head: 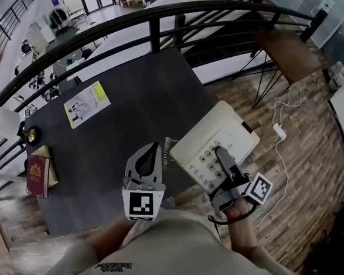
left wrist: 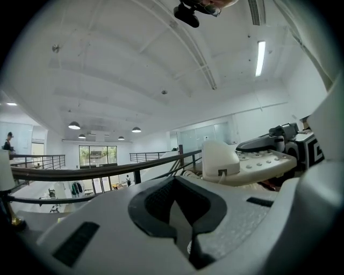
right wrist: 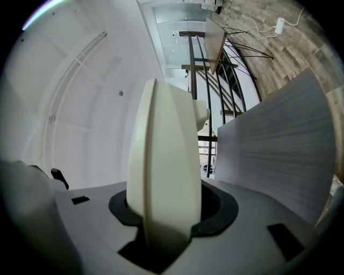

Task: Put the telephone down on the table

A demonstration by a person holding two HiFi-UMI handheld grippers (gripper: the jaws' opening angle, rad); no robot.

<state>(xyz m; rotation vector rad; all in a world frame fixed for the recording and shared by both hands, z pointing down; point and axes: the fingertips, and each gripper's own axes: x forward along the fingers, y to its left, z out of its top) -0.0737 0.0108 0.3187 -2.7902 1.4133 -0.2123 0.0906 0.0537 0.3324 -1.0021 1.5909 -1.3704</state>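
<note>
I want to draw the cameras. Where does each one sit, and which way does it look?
Head view: on the person's head, looking steeply down at the table; shows the left gripper, right gripper, shirt and right hand.
Left gripper view: rides the left gripper, looking along its shut, empty jaws towards the railing; the right gripper shows too.
Right gripper view: rides the right gripper, looking along jaws clamped on the telephone; only those jaws show.
Shared: all three show the telephone.

Tabletop (head: 140, 107): dark grey, sitting close against a curved black railing (head: 151, 15).
Leaflet (head: 87, 103): lying flat towards the far left, white with a yellow patch.
Red booklet (head: 38, 175): lying at the left edge, resting on a tan book (head: 45, 153).
Lamp (head: 31, 135): standing just beyond the books.
</note>
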